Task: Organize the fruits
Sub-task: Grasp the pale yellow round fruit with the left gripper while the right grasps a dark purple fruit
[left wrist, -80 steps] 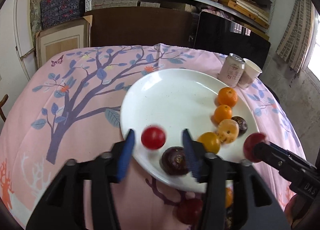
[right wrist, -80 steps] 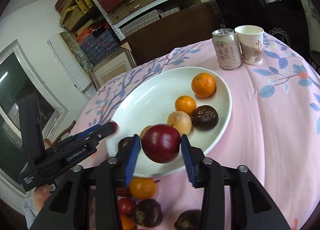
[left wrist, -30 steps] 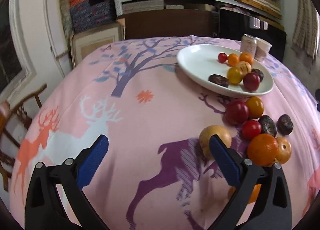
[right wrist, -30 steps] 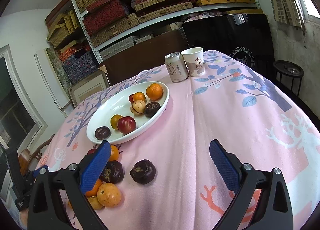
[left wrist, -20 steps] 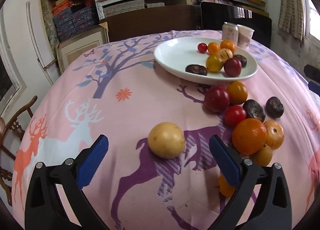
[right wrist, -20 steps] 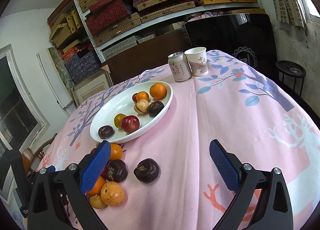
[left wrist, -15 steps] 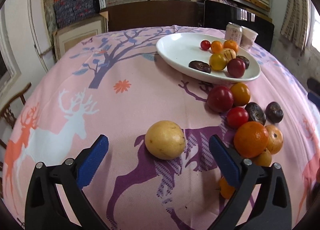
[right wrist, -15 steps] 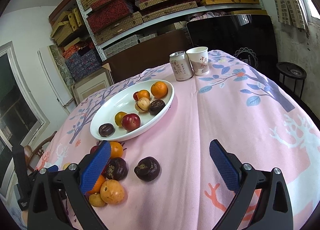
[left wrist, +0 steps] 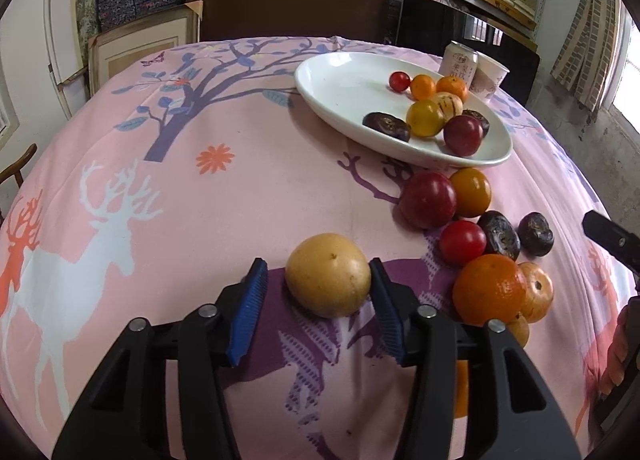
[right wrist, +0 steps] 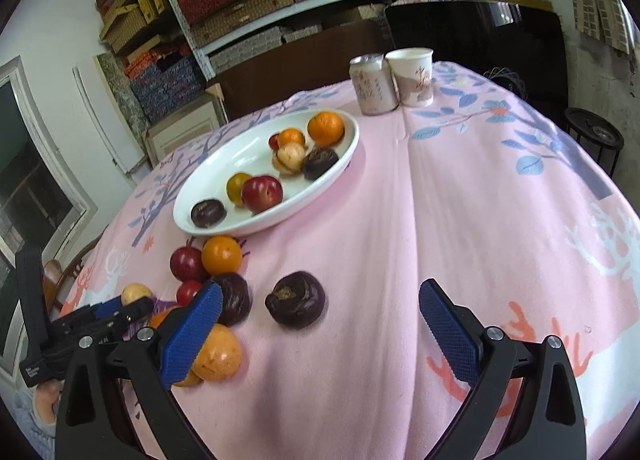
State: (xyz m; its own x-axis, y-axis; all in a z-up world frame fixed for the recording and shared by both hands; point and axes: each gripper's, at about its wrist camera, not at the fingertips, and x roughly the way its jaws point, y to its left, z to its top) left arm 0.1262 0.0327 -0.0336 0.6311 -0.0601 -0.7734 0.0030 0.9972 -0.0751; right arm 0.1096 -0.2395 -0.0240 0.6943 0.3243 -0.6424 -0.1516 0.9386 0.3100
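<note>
- The left gripper (left wrist: 316,300), whose blue pads stood wide apart a second ago, is now closing around the round pale-yellow fruit (left wrist: 328,275) at the lower centre of the left wrist view. The right pad looks to be at the fruit's skin, while a sliver of cloth still shows between the left pad and the fruit, so the grip is not yet made.
- That fruit has gone from lying loose ahead of the open jaws to sitting between them on the pink deer-print tablecloth (left wrist: 160,188); I judge this to be the start of the next pick, with the carry to the plate still to come.
- The right gripper (right wrist: 320,324) has dipped toward the table, and its jaws stand wide apart with nothing held. The wrinkled dark-purple fruit (right wrist: 295,299) lies between and ahead of its pads, likely its next target.
- The shallow white oval plate (left wrist: 340,84), at upper right of the left view, holds eight fruits: a small red one, two orange ones, a pale striped one, a yellow one, a dark red one and two dark purple ones.
- A loose cluster of red, orange and dark fruits (left wrist: 472,236) waits on the cloth just below the plate.
- The drinks can (right wrist: 372,84) and paper cup (right wrist: 412,76) stand side by side beyond the plate; the inside of neither is visible.
</note>
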